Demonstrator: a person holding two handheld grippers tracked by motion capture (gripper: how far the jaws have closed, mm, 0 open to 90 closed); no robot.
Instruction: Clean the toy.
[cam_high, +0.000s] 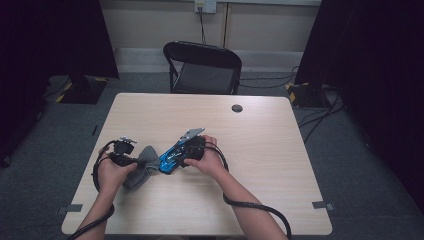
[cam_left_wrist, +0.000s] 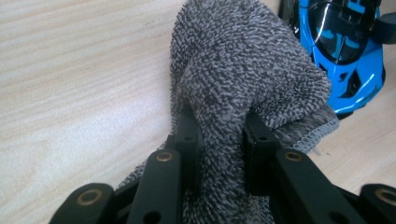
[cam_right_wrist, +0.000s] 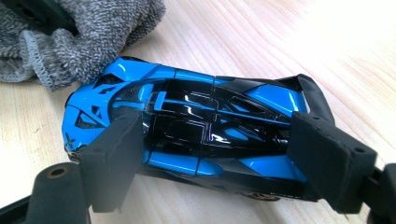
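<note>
A blue-and-black toy sports car (cam_right_wrist: 187, 135) lies on its side on the pale wooden table (cam_high: 260, 150), near the person's edge and left of centre, its roof and windows turned toward the camera on the right gripper (cam_right_wrist: 219, 163). That gripper's two black padded jaws stand one at each end of the car, pressed against nose and tail, so the toy is clamped lengthwise between them. The car's underside and far wheels are hidden; a single bronze wheel rim peeks out at the lower edge beside the right-hand pad.

Just beside the car's nose, touching it or very nearly so, sits a bunched grey terry cloth (cam_left_wrist: 243, 79), its stitched hem showing at one corner. The left gripper (cam_left_wrist: 222, 140) has its jaws drawn close together on a thick fold of this cloth, which bulges up and over the tips; the lower part of the cloth is cut off behind the gripper's black linkage.

From above, the toy car (cam_high: 172, 157) shows as a small blue shape largely covered by the right hand (cam_high: 210, 160), with a grey three-cornered plate rising above it. The left hand (cam_high: 112, 172) covers much of the cloth (cam_high: 142, 167), and the left gripper (cam_high: 137, 161) is hard to make out there. Black cables trail from both grippers toward the table's near edge. A black folding chair (cam_high: 202, 67) stands beyond the far side.
</note>
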